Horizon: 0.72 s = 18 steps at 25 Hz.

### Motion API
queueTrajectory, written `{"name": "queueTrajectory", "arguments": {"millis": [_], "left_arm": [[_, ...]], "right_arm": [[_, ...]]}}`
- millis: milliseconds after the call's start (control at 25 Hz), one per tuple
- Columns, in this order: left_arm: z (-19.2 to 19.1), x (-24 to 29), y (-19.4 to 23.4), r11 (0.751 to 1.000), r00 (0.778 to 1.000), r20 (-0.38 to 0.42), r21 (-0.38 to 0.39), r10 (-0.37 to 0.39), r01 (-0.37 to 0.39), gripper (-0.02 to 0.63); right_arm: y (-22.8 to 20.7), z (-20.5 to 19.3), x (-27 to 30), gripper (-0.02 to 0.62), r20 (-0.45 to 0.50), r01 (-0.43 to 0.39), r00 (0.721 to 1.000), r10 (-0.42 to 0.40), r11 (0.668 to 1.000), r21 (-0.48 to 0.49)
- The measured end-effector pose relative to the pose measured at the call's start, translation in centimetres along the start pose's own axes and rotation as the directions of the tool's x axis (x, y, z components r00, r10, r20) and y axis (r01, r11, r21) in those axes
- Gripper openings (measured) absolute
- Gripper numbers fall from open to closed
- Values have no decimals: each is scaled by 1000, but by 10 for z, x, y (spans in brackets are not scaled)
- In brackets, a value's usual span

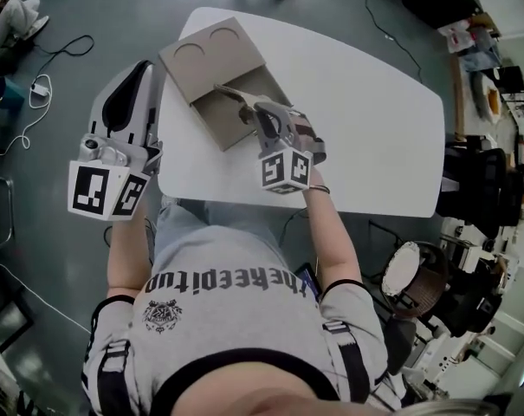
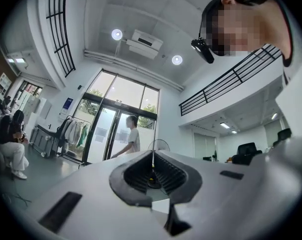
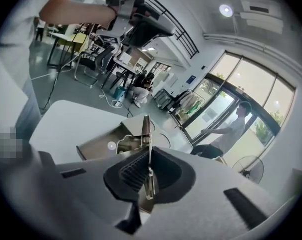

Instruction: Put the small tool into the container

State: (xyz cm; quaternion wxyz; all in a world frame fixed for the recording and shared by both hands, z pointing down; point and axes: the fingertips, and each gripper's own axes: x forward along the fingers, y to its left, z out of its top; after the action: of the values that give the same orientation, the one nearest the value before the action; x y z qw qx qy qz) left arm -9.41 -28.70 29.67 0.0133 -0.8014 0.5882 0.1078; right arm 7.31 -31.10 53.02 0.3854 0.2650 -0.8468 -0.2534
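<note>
A flat brown cardboard container (image 1: 211, 69) lies on the white table (image 1: 357, 120), with two round recesses at its far end and a rectangular well nearer me. My right gripper (image 1: 244, 109) is shut on a small flat metal tool (image 1: 229, 93), which sticks out past the jaws over the rectangular well. In the right gripper view the tool (image 3: 146, 130) stands upright between the closed pads of that gripper (image 3: 150, 171), with the container (image 3: 98, 144) below it. My left gripper (image 1: 147, 66) hangs off the table's left edge. It is tilted upward, shut, and holds nothing (image 2: 151, 176).
Cables and a charger (image 1: 42, 85) lie on the floor at the left. A round stool (image 1: 415, 276) and cluttered desks stand at the right. A person (image 2: 132, 136) walks by the glass doors, near a standing fan (image 2: 160, 145).
</note>
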Motion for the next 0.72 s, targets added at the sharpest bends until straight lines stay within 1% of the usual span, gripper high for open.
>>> {"name": "queueTrajectory", "arguments": {"millis": [120, 280, 480, 720], "left_arm": [[-3, -1, 1, 1000, 1000, -3, 7, 29, -29, 12], [-4, -3, 2, 998, 998, -7, 19, 66, -66, 12], [-6, -7, 6, 993, 993, -16, 30, 116, -115, 12], [-10, -14, 14, 984, 984, -28, 46, 174, -172, 12]], "right_arm": [[11, -7, 10, 5, -6, -49, 999, 48, 994, -98], [26, -16, 20, 5, -22, -124, 992, 122, 971, -203], [40, -27, 36, 5, -32, -182, 983, 180, 945, -270], [51, -36, 59, 5, -54, -230, 973, 226, 913, -336]]}}
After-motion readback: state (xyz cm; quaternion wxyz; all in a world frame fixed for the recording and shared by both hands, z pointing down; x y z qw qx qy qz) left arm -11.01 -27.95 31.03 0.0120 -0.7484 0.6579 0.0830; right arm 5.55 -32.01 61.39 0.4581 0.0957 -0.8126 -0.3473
